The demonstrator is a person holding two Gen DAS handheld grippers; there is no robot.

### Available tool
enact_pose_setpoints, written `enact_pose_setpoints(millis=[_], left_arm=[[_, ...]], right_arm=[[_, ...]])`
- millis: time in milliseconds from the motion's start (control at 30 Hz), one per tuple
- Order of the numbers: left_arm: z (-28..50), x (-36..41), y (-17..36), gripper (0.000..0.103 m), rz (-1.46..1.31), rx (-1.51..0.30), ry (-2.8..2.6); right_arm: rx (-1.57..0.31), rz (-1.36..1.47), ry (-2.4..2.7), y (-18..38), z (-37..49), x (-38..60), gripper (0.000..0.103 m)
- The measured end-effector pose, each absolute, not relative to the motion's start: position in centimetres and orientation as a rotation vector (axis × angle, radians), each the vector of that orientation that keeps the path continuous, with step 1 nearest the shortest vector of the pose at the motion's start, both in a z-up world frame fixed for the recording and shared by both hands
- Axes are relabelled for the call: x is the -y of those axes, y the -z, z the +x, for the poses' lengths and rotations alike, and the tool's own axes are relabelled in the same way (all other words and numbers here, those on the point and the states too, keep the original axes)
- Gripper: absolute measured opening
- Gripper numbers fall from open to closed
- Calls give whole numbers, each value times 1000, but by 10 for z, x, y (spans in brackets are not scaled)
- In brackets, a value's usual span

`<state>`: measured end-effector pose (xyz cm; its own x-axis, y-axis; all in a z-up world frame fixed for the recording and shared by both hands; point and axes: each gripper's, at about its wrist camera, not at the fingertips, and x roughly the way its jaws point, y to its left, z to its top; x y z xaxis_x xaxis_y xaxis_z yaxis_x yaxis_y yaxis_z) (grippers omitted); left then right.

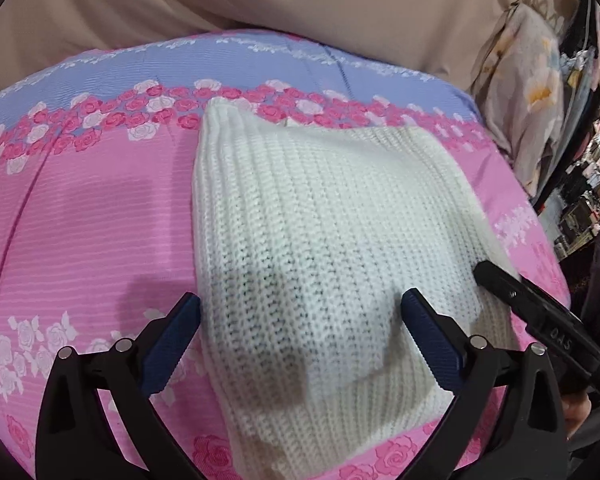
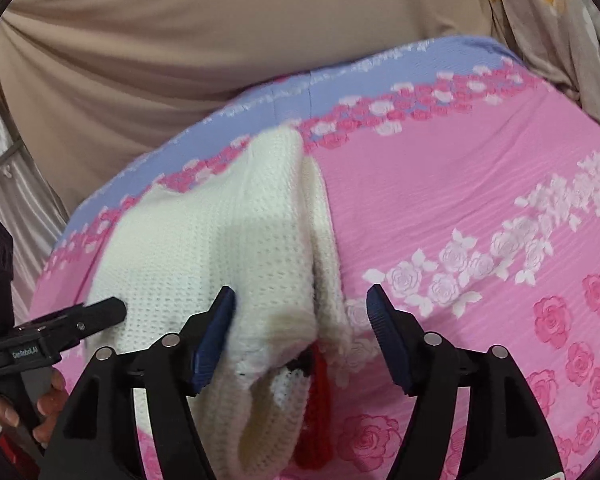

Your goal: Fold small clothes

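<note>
White knit garment [image 1: 300, 240], folded, lies on the pink rose-print bed sheet [image 1: 80, 220], its long axis running from the grippers toward the sheet's blue band. Left gripper [image 1: 300, 312] and right gripper [image 2: 300, 320] both spread wide above its near end, gripping nothing.

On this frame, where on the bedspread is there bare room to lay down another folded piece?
Free: the pink stretch right of the white knit garment, bordered by the white rose band, and the pink patch left of it, below the pink rose border. Crowded: the near edge, where the left gripper and right gripper hang over the knit with jaws open.
</note>
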<state>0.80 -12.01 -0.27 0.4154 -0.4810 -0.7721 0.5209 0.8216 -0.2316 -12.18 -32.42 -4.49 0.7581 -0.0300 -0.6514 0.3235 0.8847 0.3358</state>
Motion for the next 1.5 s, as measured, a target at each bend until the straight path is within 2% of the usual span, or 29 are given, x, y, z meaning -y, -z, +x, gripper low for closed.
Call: enact_pose_setpoints(millis=[267,500,700,833,933,1000,1100,1200,1500], left_arm=[[20,130,14,98,46,-973,609],[29,133,21,98,16,-981,614],[35,124,34,98,-81,-973,685],[34,124,35,98,-80,-953,703],[39,122,33,98,-112,-985,734],[42,118,28,87,-138,-1012,769],[39,110,12,53,-131,-994,812],[33,98,-10,47,-127,-954,891],[24,45,-122,47,-80,-617,959]], right_arm=[[-716,578,98,73,-102,330,76],[-696,534,82,75,-90,325,83],[-680,521,56,75,-89,324,86],[-674,535,16,76,-89,326,84],[-674,584,-33,78,-85,331,68],[-679,630,-60,77,-83,335,50],[-663,632,-63,60,-90,329,42],[-616,617,-93,32,-98,317,40],[-356,415,-161,-88,-97,262,40]])
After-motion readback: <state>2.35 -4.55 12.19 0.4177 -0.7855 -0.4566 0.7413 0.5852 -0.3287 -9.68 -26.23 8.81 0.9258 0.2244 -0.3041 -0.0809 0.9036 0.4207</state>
